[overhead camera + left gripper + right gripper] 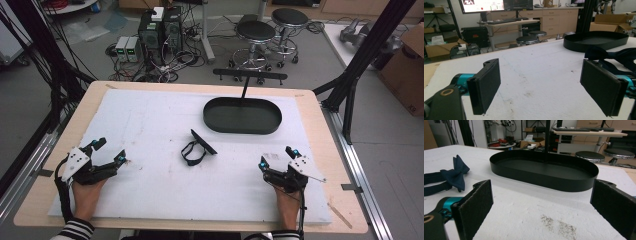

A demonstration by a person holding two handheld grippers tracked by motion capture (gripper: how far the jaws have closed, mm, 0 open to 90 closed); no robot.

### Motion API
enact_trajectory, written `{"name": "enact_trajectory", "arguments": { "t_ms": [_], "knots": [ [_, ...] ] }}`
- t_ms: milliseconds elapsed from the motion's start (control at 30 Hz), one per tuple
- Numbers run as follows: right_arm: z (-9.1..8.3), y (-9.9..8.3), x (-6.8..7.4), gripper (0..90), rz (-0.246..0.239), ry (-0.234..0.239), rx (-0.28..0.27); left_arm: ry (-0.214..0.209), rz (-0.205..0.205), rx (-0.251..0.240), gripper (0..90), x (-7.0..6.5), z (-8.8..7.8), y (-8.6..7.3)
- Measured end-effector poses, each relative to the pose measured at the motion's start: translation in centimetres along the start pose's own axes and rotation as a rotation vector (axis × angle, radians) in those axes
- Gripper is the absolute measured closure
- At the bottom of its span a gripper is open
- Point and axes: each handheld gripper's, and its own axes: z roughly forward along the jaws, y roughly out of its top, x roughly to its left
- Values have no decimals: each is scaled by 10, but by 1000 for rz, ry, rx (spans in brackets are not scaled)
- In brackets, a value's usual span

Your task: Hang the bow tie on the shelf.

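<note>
A dark navy bow tie point(198, 146) with its strap lies in the middle of the white mat, also seen as a bow tie point(456, 175) at the left of the right gripper view and a bow tie point(614, 55) at the right of the left gripper view. A black oval tray point(242, 115) sits behind it, empty. My left gripper point(110, 151) rests at the mat's left, jaws wide apart, nothing between them. My right gripper point(276, 156) rests at the right front, jaws spread, holding nothing.
The white mat point(150, 115) covers a wooden table point(322, 150). A black stand point(248, 76) rises behind the tray. Beyond the table stand stools point(255, 34), computer cases point(160, 30) and cables on the floor. Black frame posts point(360, 55) flank the right side.
</note>
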Motion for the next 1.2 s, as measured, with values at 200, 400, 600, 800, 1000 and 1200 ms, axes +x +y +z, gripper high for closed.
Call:
{"name": "enact_trajectory", "arguments": {
  "t_ms": [200,400,600,800,1000,1200],
  "knots": [
    [0,0,0,35,-4,-1,0,-2,1,0,171,0,0,0],
    [0,0,-2,35,10,-5,-7,-5,6,0,171,-1,0,0],
    [0,0,-1,35,16,-22,-4,-5,7,0,171,-1,0,0],
    [0,0,-2,35,20,-19,-3,-4,9,0,171,-1,0,0],
    [0,0,-3,35,28,-9,-6,-4,11,0,171,-1,0,0],
    [4,8,-3,36,33,73,81,-5,17,2,172,-1,0,0]
  ]
}}
